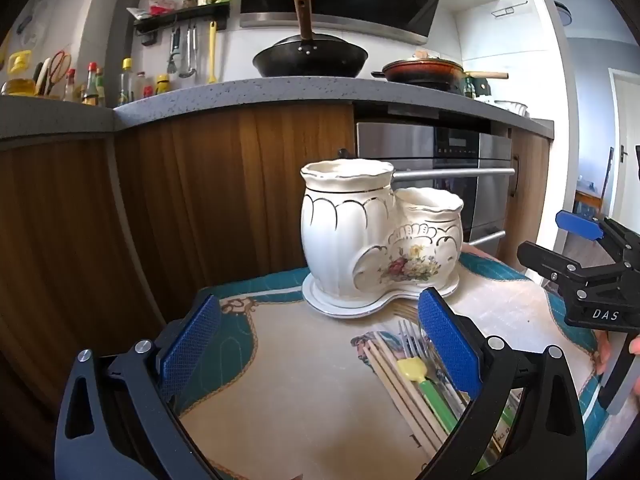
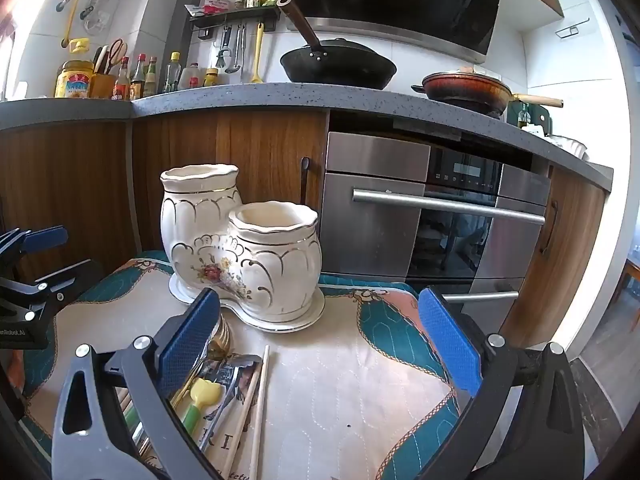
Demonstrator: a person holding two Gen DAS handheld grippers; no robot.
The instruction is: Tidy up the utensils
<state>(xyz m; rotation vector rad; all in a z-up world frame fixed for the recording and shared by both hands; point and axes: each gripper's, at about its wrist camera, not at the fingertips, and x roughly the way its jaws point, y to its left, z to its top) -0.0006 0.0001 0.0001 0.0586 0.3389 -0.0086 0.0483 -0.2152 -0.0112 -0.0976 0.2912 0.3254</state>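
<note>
A white ceramic two-pot utensil holder (image 1: 372, 240) with gold trim and flowers stands at the table's far edge; it also shows in the right wrist view (image 2: 240, 248). Both pots look empty. Loose utensils lie in a pile in front of it: wooden chopsticks (image 1: 404, 384), a silver fork (image 1: 412, 338), a green-handled piece with a yellow tip (image 1: 414, 370). In the right wrist view the pile (image 2: 224, 388) includes a gold fork (image 2: 222, 338). My left gripper (image 1: 320, 344) is open and empty, the pile under its right finger. My right gripper (image 2: 320, 344) is open and empty, the pile by its left finger.
The table carries a cream and teal quilted cloth (image 2: 340, 392). Behind it are wooden cabinets (image 1: 200, 200), a steel oven (image 2: 440, 220) and a grey counter with a black wok (image 1: 310, 56). The right gripper's body (image 1: 592, 280) shows at the left view's right edge.
</note>
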